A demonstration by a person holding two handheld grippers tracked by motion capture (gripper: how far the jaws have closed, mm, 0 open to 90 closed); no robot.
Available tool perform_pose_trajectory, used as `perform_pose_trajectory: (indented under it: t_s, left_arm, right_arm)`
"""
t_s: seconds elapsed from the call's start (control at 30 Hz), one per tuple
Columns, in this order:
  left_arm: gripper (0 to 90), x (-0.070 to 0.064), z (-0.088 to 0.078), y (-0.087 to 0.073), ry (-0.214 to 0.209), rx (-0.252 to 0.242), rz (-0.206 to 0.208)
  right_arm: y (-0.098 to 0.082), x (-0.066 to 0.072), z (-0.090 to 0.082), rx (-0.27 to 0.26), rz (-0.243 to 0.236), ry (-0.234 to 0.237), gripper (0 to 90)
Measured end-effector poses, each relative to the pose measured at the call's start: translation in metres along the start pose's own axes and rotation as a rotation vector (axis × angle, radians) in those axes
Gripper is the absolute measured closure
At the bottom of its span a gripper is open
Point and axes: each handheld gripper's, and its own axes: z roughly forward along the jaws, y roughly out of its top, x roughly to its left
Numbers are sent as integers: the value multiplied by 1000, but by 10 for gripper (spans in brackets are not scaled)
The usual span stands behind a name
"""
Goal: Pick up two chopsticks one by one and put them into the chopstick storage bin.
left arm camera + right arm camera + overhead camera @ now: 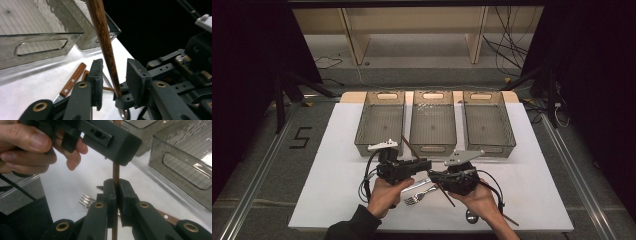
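Observation:
A long brown wooden chopstick (408,145) slants up from between the two grippers toward the trays. My right gripper (116,182) is shut on the chopstick (115,173), its pads pressed flat against the stick's sides. In the high view the right gripper (435,176) sits at centre front and the left gripper (424,164) is just above it. My left gripper (114,63) straddles the same chopstick (105,42) higher up. A gap shows on both sides of the stick, so it is open around it.
Three clear grey trays (380,145), (432,145), (488,146) stand in a row behind the grippers on the white mat (337,175). A fork (418,196), a wooden-handled knife (73,79), a spoon (471,216) and another brown stick (510,219) lie near the front.

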Motion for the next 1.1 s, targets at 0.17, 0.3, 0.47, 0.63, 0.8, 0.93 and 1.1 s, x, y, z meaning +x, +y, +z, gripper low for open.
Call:
perform_pose_trajectory:
  t_s: [0.17,0.3,0.47,0.63,0.8,0.93,1.1]
  left_arm:
    - [716,1,1,-1,-11,8,-5]
    - [750,1,1,-2,-13,11,-6]
    - [812,4,0,-1,-35,8,-24]
    - [838,4,1,-1,-51,19,-34]
    - [843,5,-4,4,-32,23,-5]
    - [842,9,-17,16,-1,0,11]
    - [842,18,-38,39,49,-25,20]
  right_arm:
    - [0,1,1,-5,0,1,855]
    - [0,1,0,-7,-2,0,854]
    - [0,1,0,-12,-5,1,853]
    - [-1,1,1,-13,-3,6,840]
    - [-1,-4,-5,-28,27,1,635]
    - [-5,-10,-16,-42,46,21,505]
    - [-17,-15,-26,-54,56,2,372]
